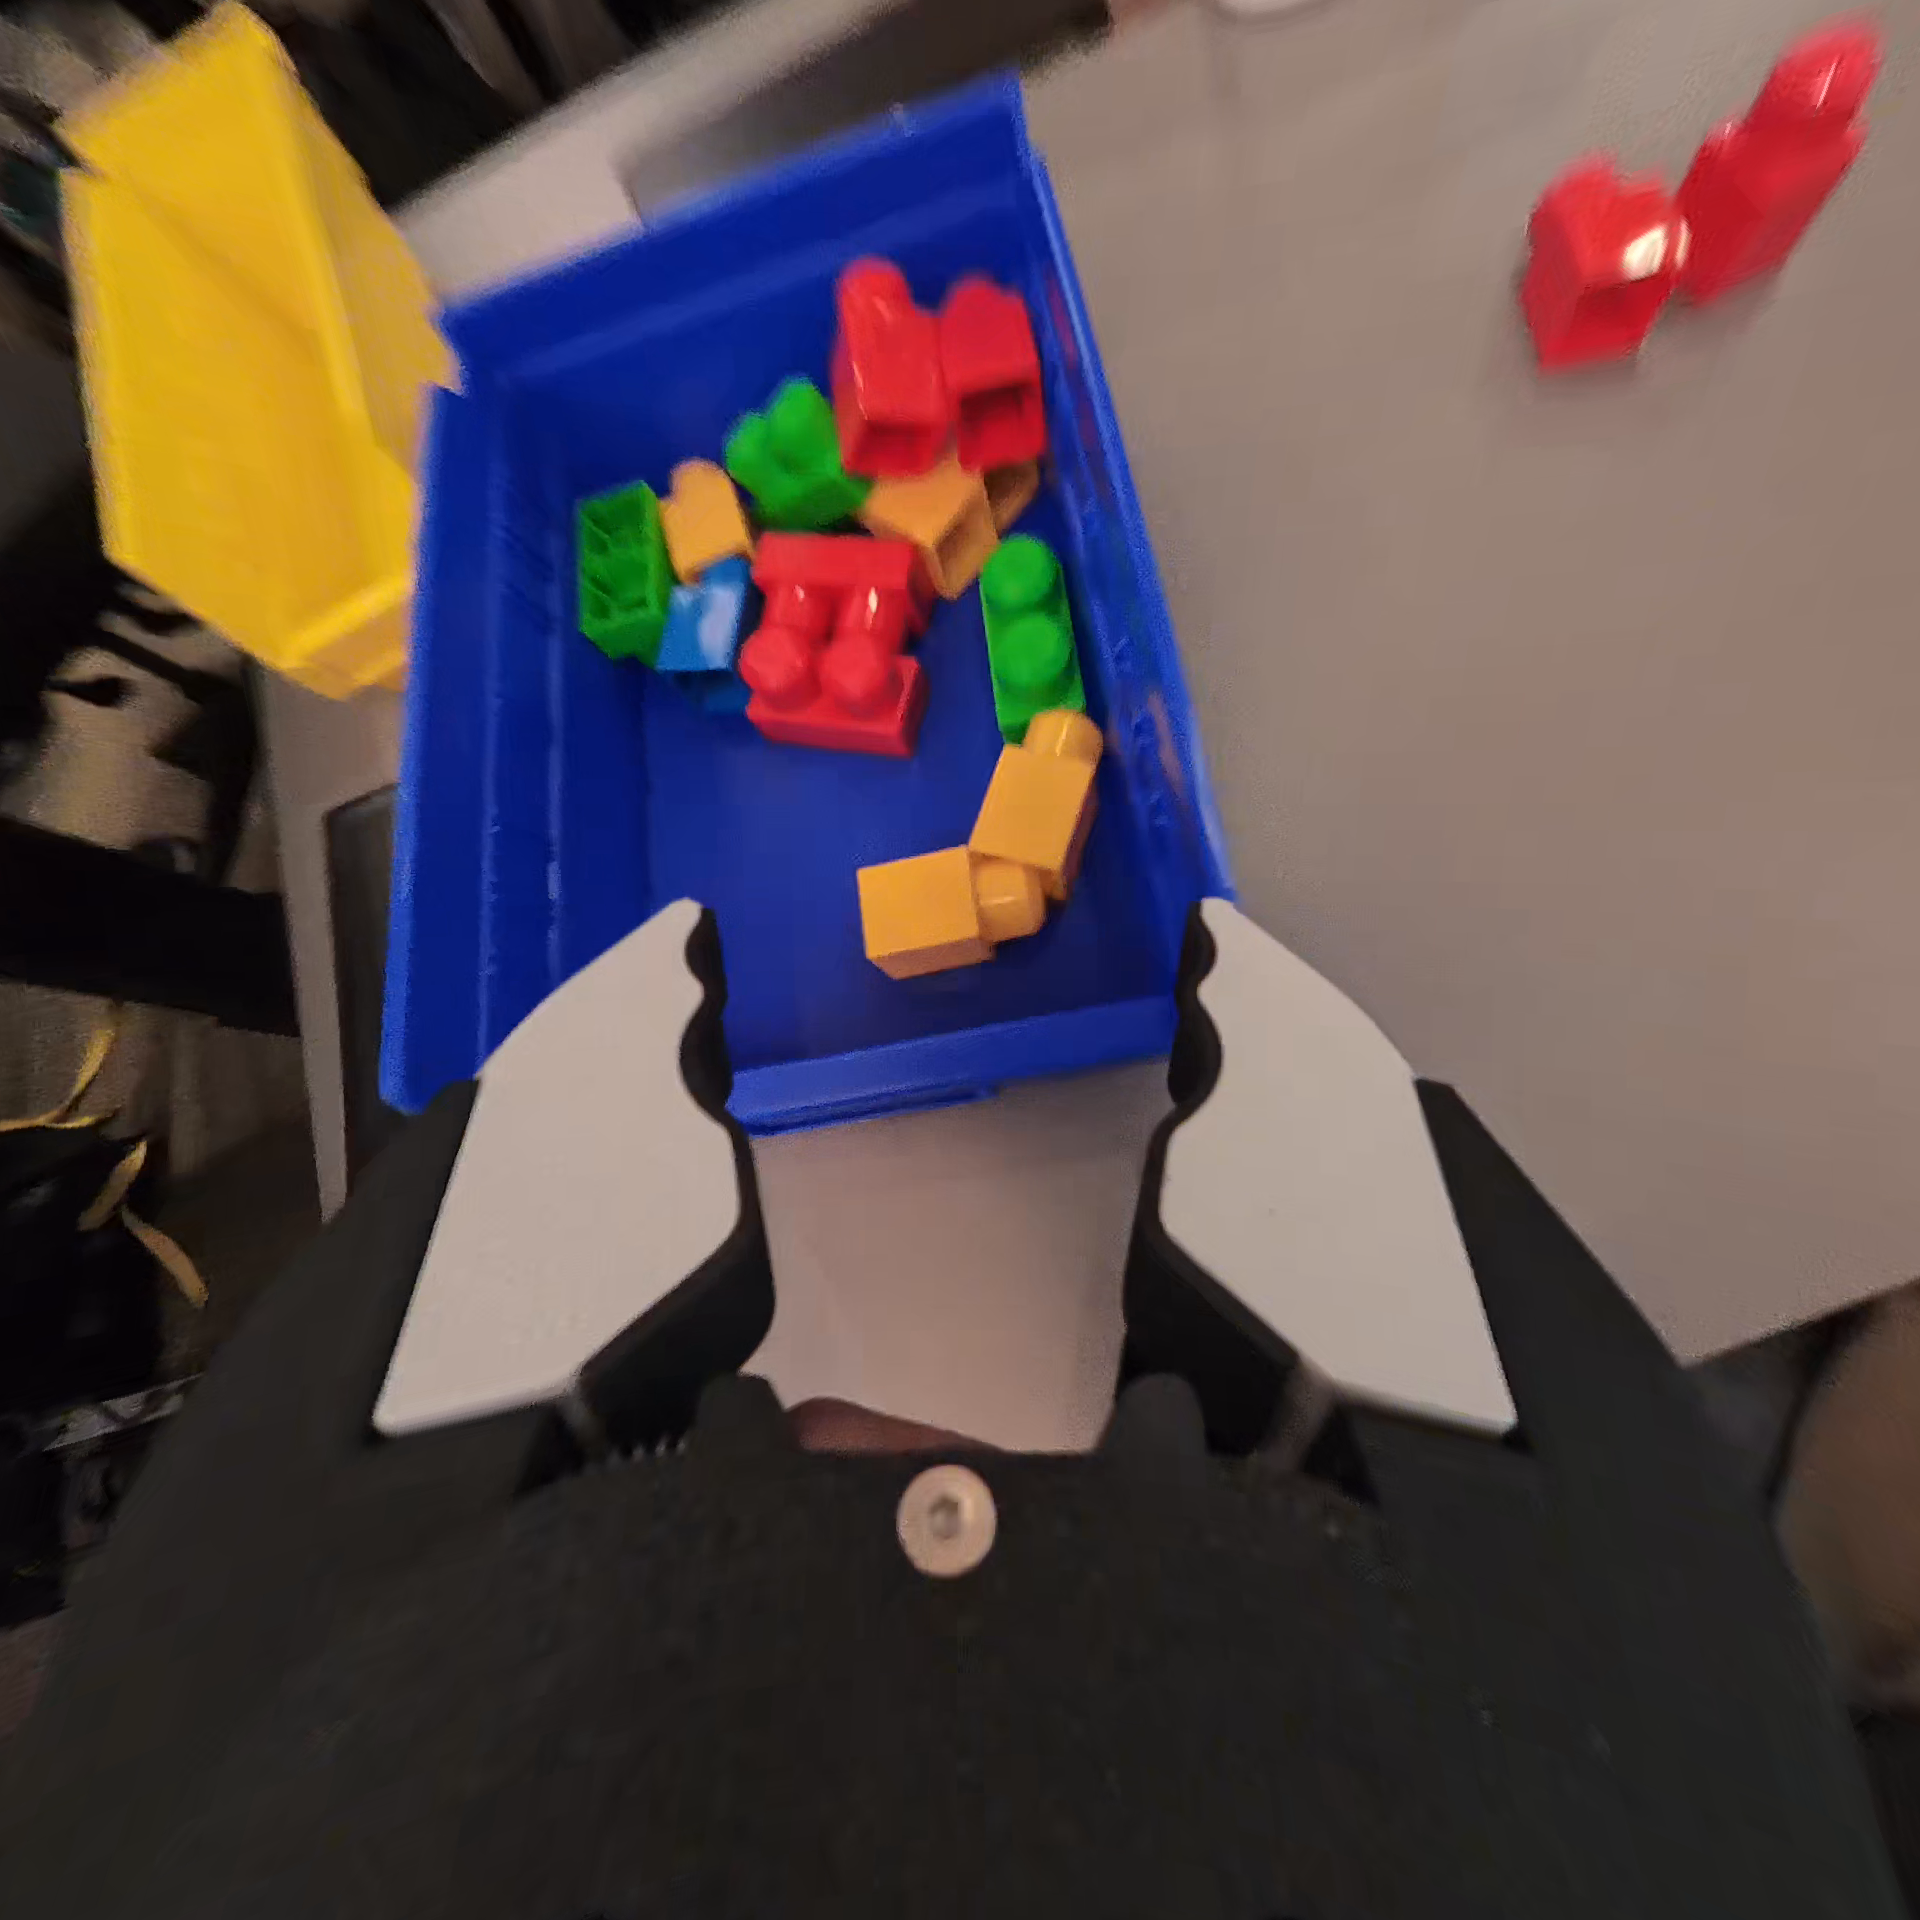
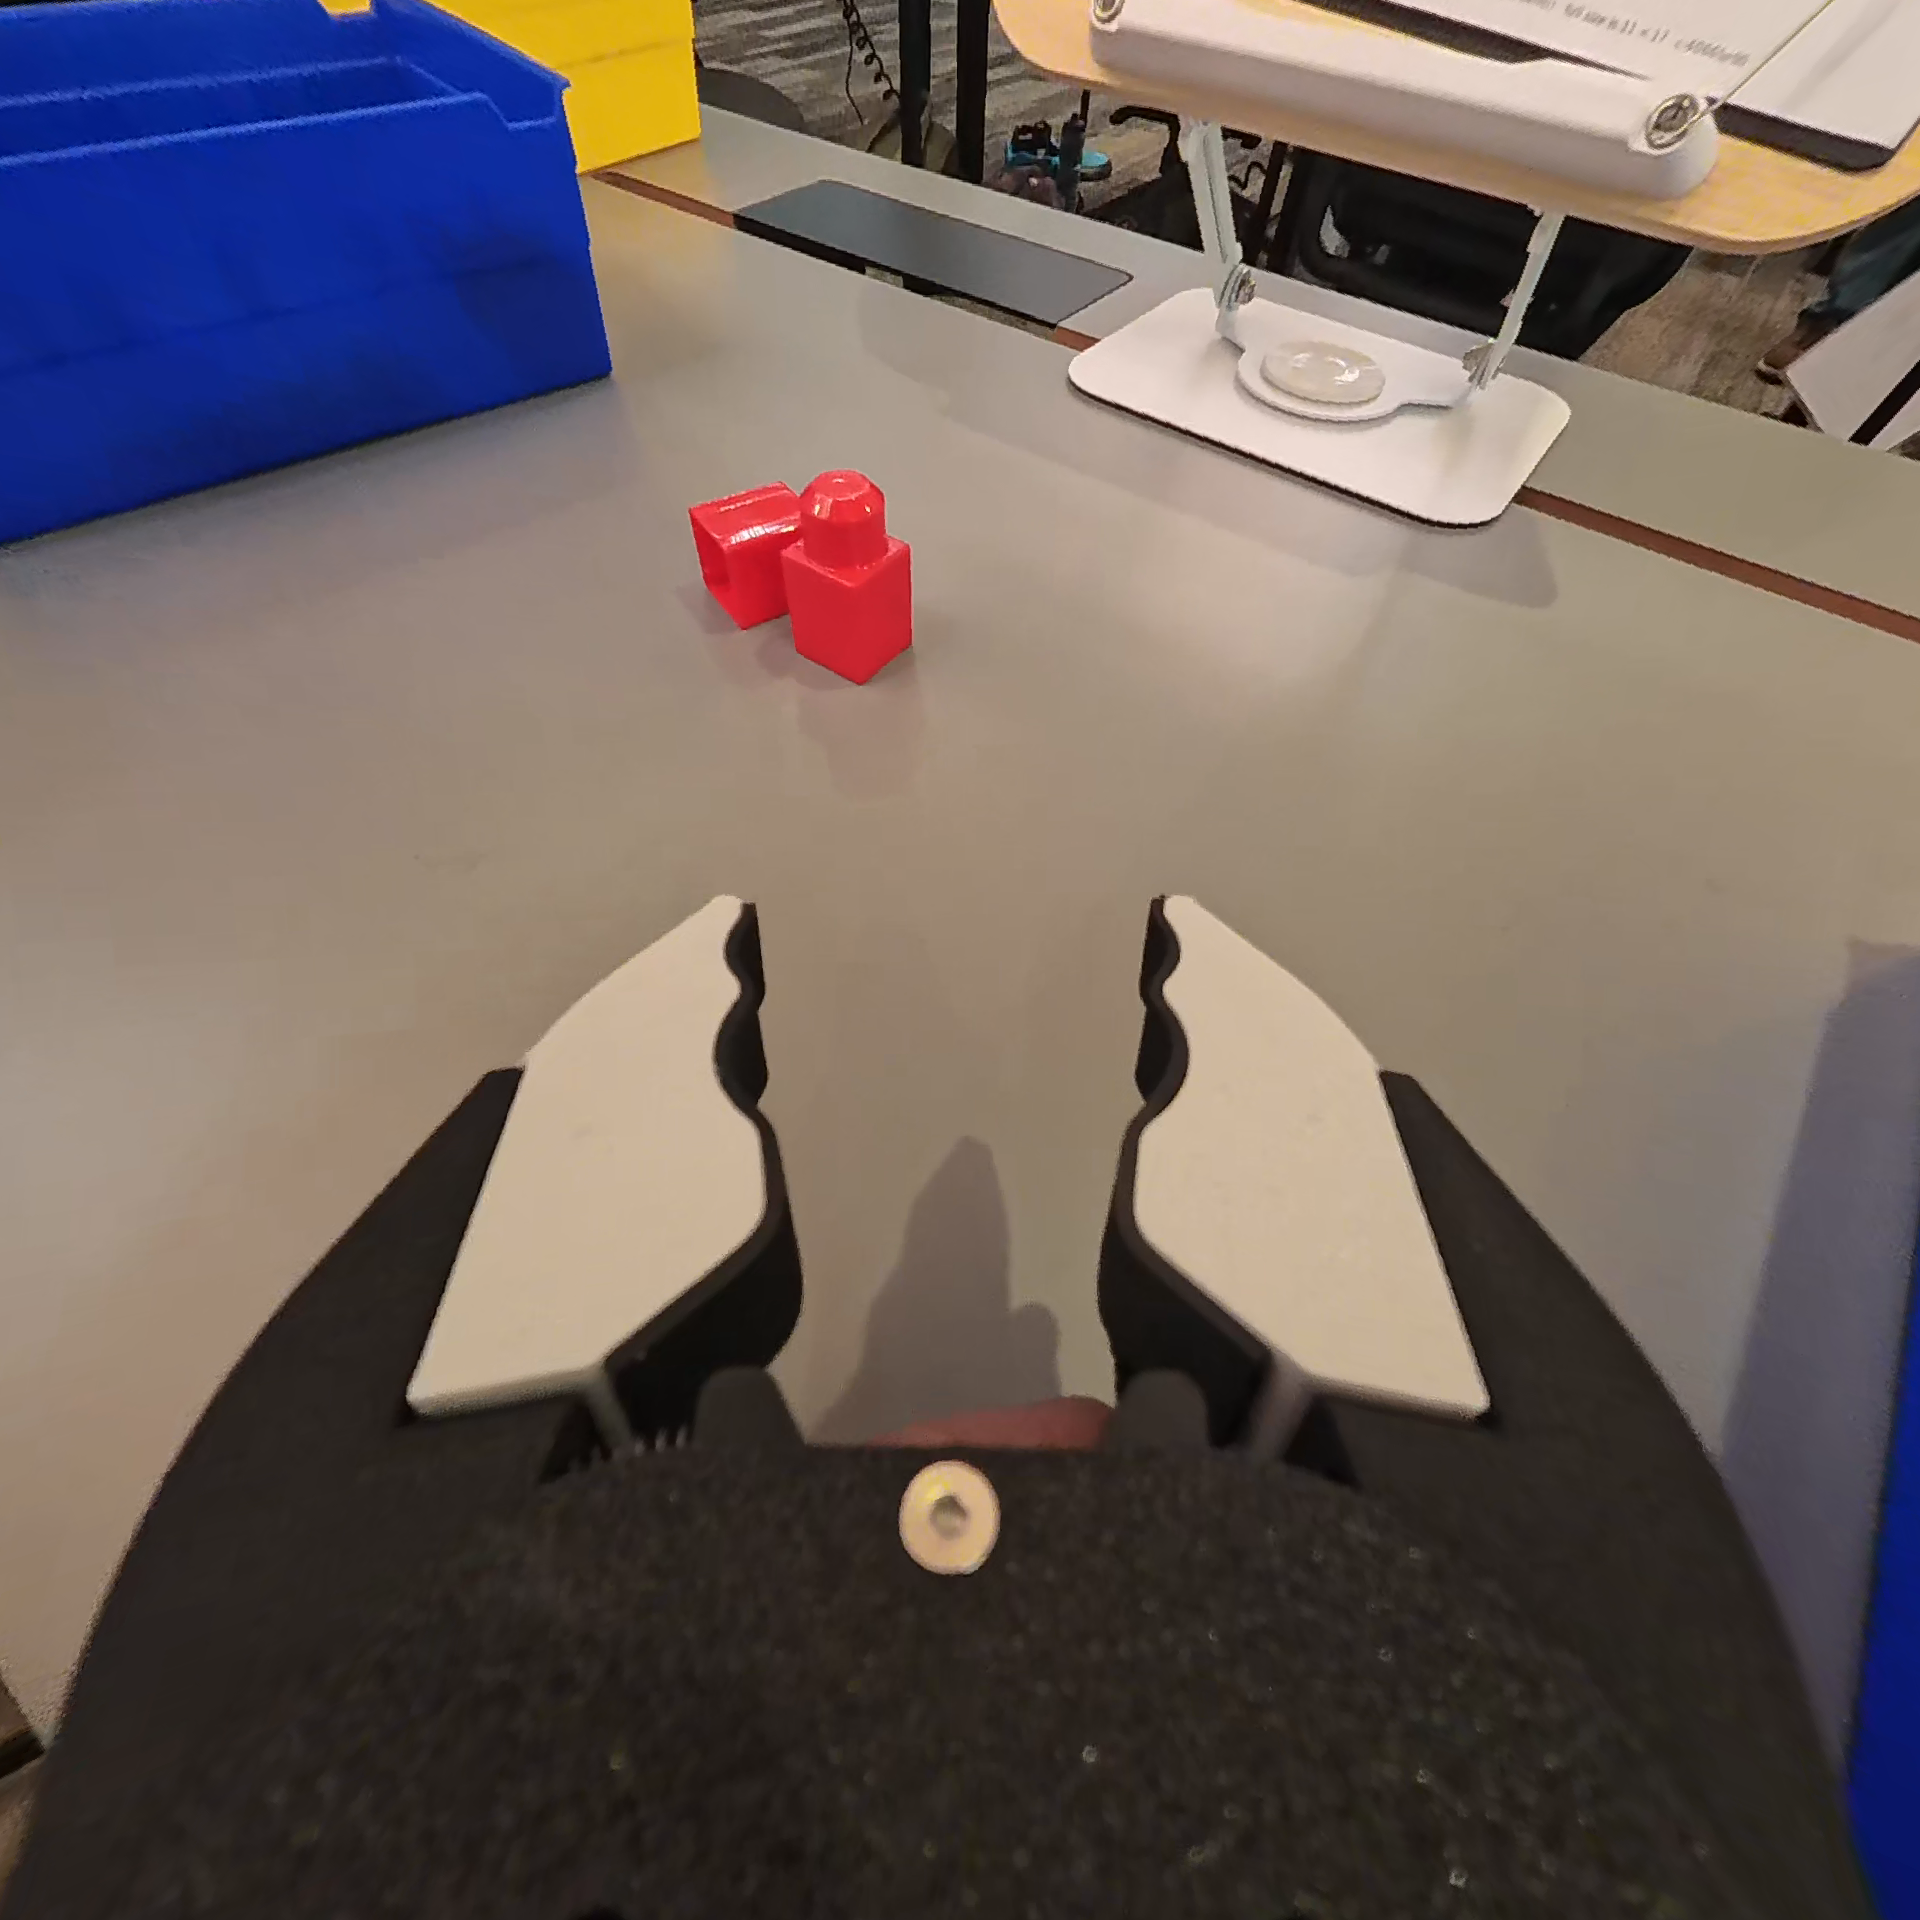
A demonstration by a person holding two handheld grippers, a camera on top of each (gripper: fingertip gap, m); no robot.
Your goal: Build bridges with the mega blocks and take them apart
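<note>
L. gripper (image 1: pixel 945 956), black body w/ grey finger plates: jaws stood apart, nothing between them; hovered above the near end of an open-topped blue plastic bin (image 1: pixel 520 790); view motion-blurred.
Bin contents, loose pile of plastic mega blocks: red two-stud block (image 1: pixel 836 649) approx. centre; red pair (image 1: pixel 935 379) toward far right wall; green single-stud block (image 1: pixel 792 457) beside it; green two-stud block (image 1: pixel 1029 634) along right wall; green block lying underside-up (image 1: pixel 621 571) at left of pile; small blue block (image 1: pixel 707 623) betw. that and the red one; orange-yellow blocks: one (image 1: pixel 704 517) at left, one (image 1: pixel 940 525) mid-pile, two (image 1: pixel 982 868) touching nearest the jaws.
Yellow plastic bin (image 1: pixel 239 343): beside blue bin, far-left.
R. gripper (image 2: pixel 951 914), same build: jaws open, empty; low over grey surface (image 2: pixel 1351 779).
Two red single-stud blocks on the surface, outside the bin, well ahead of r. jaws: one upright (image 2: pixel 850 597); one on its side (image 2: pixel 740 556), hollow end showing, touching the upright one; same pair (image 1: pixel 1704 208) seen blurred in l. wrist view.
White tilting stand w/ wooden top (image 2: pixel 1320 400): far right of surface.
</note>
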